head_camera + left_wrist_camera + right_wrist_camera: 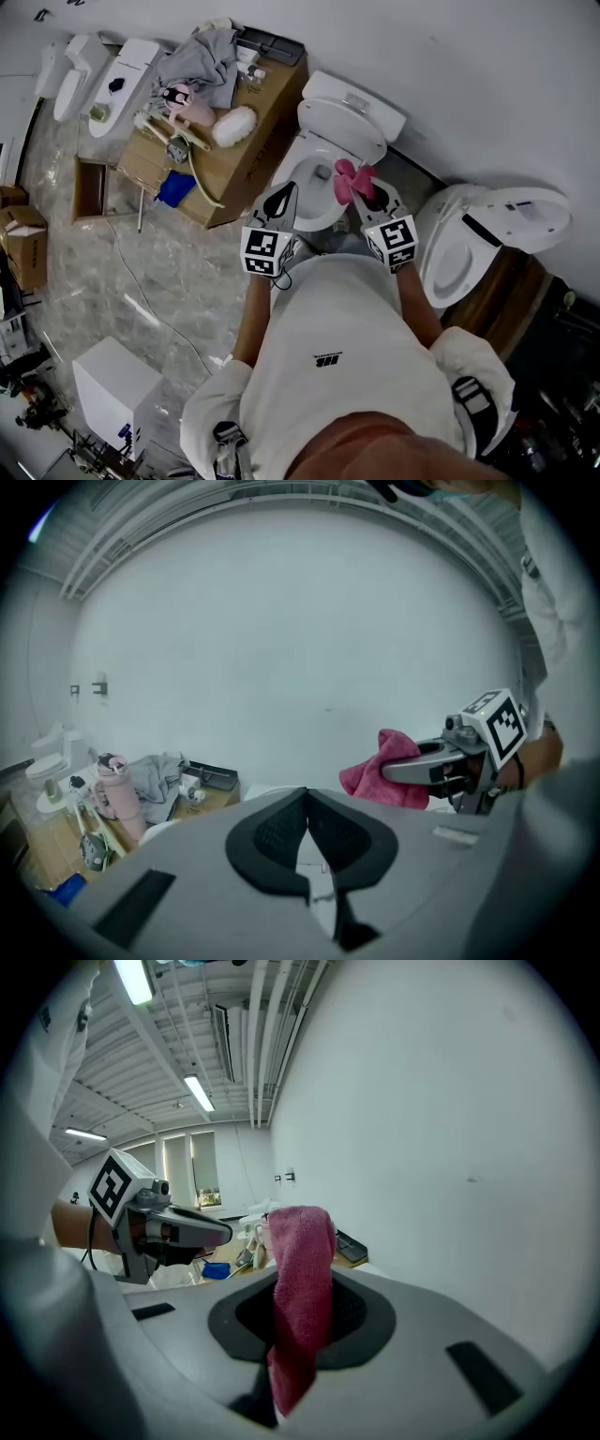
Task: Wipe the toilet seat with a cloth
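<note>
Closest of all, the person's white-shirted torso (pixel 328 356) fills the lower head view, standing right before the toilet (pixel 352 103), whose lid looks raised against the tank. Its toilet seat (pixel 291 169) rings the open bowl. It reads as hard, smooth and probably slick, and being hinged it may shift under a sideways push, so firm downward pressure seems wiser than a quick swipe.

Over the bowl's near edge sits the left gripper (pixel 278 204); its fingers (pixel 272 832) meet at the tips with nothing between them. Just beside it, the right gripper (pixel 370 202) has its fingers (pixel 366 1316) clamped on the pink cloth (pixel 302 1279), pinched low so that a bunched fold stands up past the tips and a short tail hangs below.

In the head view the cloth sits above the right side of the bowl and appears clear of the seat. It looks light, soft and limp, likely to flop or drag unevenly; holding it by the gathered middle, as now, should let the loose fold flatten against the rim
</note>
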A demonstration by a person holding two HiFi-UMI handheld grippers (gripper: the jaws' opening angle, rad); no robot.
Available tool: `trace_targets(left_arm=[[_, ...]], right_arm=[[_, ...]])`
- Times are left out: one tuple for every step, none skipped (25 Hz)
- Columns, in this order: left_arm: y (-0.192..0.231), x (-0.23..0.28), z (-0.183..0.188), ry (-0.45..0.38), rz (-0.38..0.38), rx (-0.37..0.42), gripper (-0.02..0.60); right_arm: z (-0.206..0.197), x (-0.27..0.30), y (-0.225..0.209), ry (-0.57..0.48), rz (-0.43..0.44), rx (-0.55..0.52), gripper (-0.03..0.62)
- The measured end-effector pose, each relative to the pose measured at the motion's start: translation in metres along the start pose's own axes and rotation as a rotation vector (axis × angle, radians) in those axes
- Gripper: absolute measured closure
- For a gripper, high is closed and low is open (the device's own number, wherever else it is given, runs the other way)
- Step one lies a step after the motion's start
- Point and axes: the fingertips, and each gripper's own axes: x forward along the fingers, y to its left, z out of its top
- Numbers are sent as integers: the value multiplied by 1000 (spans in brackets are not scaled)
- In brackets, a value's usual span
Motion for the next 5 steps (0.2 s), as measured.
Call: trace_targets(left_arm=[[0, 2, 1, -2, 4, -3, 571], [0, 4, 1, -3, 7, -5, 571], [1, 6, 1, -4, 10, -7, 571], [1, 8, 2, -5, 13, -9, 571], [1, 10, 2, -6, 15, -10, 571]], right_arm=[[1, 1, -3, -2, 0, -2, 548], [2, 3, -5, -4, 0, -5, 548], [3, 4, -8, -6, 1, -7, 548], [4, 5, -10, -9, 2, -10, 548], [5, 6, -13, -11, 3, -13, 548]])
